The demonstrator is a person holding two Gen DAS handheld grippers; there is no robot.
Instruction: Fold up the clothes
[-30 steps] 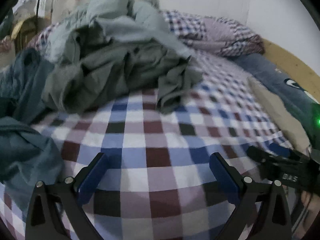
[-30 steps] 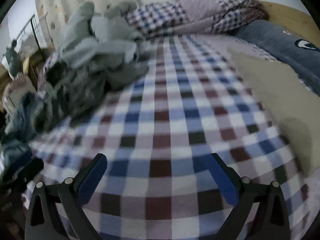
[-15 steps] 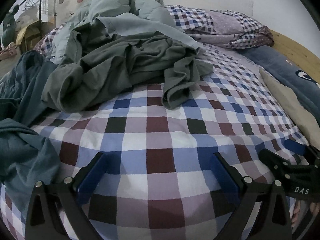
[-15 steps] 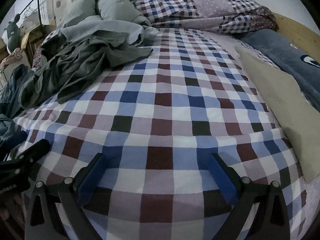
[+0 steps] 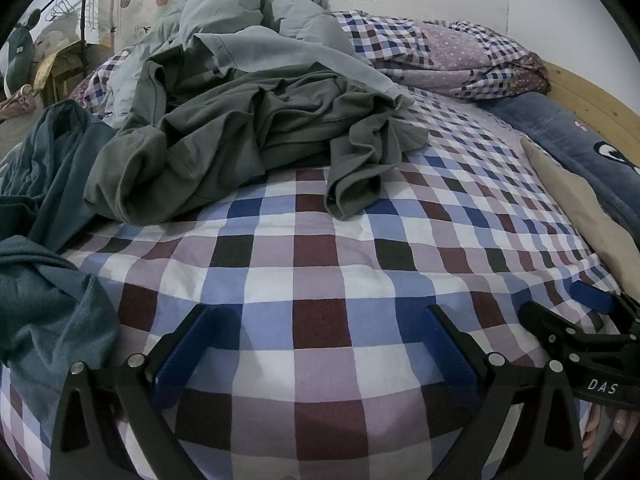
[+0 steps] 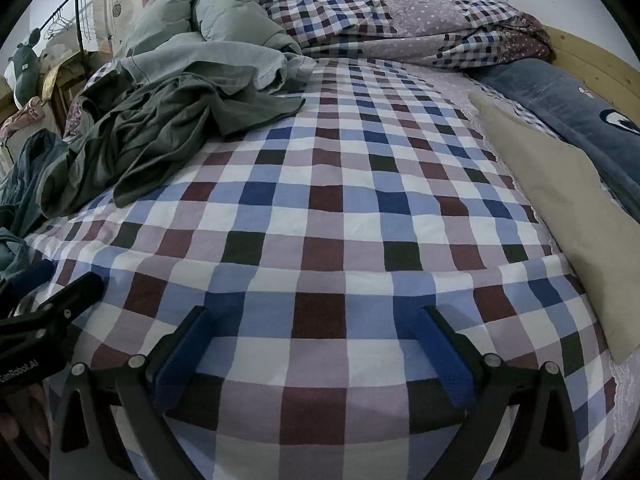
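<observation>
A crumpled dark green garment lies on the checked bedsheet, at the left of the bed. A pale grey-green garment is heaped behind it. A teal garment hangs over the bed's left edge. My left gripper is open above the sheet, well short of the green garment, with nothing between its fingers. My right gripper is open too, over bare sheet. Each gripper shows at the edge of the other's view.
A checked duvet is bunched at the head of the bed. A beige pillow and a blue blanket lie along the right side against a wooden frame. A clothes rack stands at the far left.
Both views have swung and steadied from a blurred sweep; the clothing pile now sits a little further back and left, with more sheet ahead of the fingers. Both grippers stayed open.
</observation>
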